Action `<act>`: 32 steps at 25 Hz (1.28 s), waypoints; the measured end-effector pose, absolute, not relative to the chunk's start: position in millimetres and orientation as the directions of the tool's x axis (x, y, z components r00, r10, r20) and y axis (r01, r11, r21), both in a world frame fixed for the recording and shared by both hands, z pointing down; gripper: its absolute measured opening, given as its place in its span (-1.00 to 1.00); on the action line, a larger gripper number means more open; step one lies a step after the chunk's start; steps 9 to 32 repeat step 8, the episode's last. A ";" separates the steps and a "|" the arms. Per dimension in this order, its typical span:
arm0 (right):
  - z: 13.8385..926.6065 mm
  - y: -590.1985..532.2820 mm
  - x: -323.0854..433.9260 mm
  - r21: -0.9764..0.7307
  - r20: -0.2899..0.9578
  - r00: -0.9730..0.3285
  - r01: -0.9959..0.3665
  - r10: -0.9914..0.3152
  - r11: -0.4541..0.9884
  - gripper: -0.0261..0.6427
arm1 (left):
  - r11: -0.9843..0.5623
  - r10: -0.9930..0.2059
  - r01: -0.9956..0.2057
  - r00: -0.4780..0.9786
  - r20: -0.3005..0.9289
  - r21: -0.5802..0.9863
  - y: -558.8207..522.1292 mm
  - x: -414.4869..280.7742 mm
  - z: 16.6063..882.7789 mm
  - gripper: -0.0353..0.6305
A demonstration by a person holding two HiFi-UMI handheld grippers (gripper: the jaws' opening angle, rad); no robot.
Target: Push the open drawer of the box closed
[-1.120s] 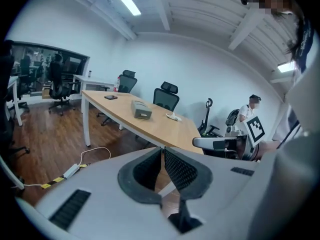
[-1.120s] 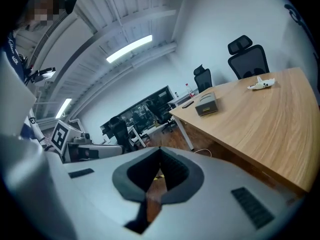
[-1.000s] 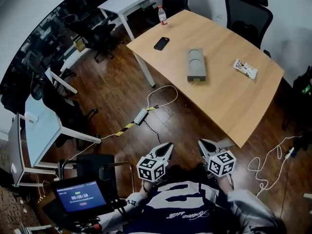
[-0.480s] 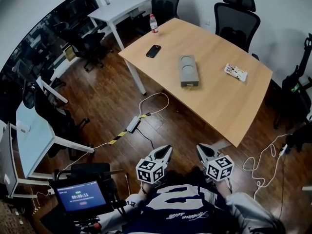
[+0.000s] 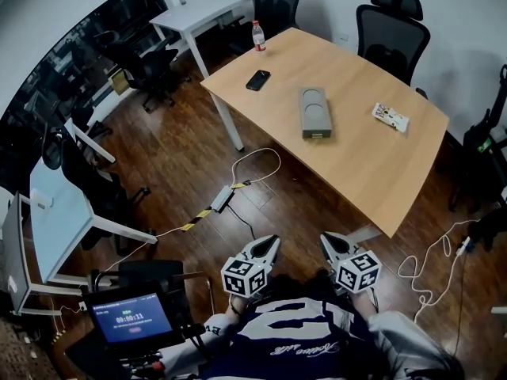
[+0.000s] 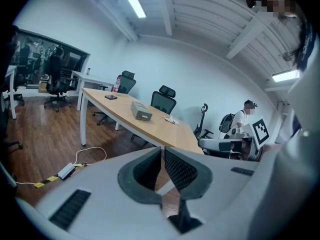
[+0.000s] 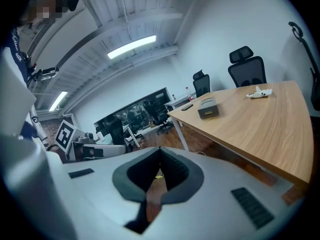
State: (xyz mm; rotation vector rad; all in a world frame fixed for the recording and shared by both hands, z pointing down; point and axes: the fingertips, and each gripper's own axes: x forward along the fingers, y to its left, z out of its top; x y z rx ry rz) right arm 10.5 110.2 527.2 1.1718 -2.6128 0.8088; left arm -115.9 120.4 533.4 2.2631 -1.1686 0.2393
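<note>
Head view with both gripper views: stage of the task and condition of the box. The box [image 5: 314,109], a flat grey case with 2 round recesses in its lid, lay near the middle of the wooden table [image 5: 372,161], between a dark phone [image 5: 257,79] and a printed packet [image 5: 391,117], and well apart from the person, who stood on the wooden floor beyond the table's near corner. The drawer [image 7: 209,113] faced the person at the box's near end; its front was a plain grey panel with a small pale label. At this range the drawer's position could not be settled. The head view showed only a slightly paler strip at that end, which might have been a projecting drawer or merely the front face. The scene therefore fitted 2 stages equally: a drawer standing out with the push to come, or a drawer already flush and the person standing clear. Neither gripper was near the box. The left gripper [image 5: 272,241] and the right gripper [image 5: 326,239] were held close to the body, pointing towards the table. In each gripper's own view the 2 ribbed jaws were pressed together at the tips, with nothing pinched between them (left [image 6: 162,151], right [image 7: 160,154]). No contact with the box or table was shown.
</note>
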 end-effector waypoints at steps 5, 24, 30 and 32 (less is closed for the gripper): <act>524.7 115.3 2.9 -0.407 0.363 -0.677 -0.733 -0.640 0.545 -0.93 | -0.436 -0.696 -0.798 0.592 0.407 0.415 126.3 -128.7 532.3 -0.82; 526.7 116.1 1.6 -0.407 0.368 -0.678 -0.733 -0.636 0.546 -0.93 | -0.424 -0.702 -0.804 0.583 0.409 0.417 126.4 -133.1 533.8 -0.82; 526.7 116.1 1.6 -0.407 0.368 -0.678 -0.733 -0.636 0.546 -0.93 | -0.424 -0.702 -0.804 0.583 0.409 0.417 126.4 -133.1 533.8 -0.82; 526.7 116.1 1.6 -0.407 0.368 -0.678 -0.733 -0.636 0.546 -0.93 | -0.424 -0.702 -0.804 0.583 0.409 0.417 126.4 -133.1 533.8 -0.82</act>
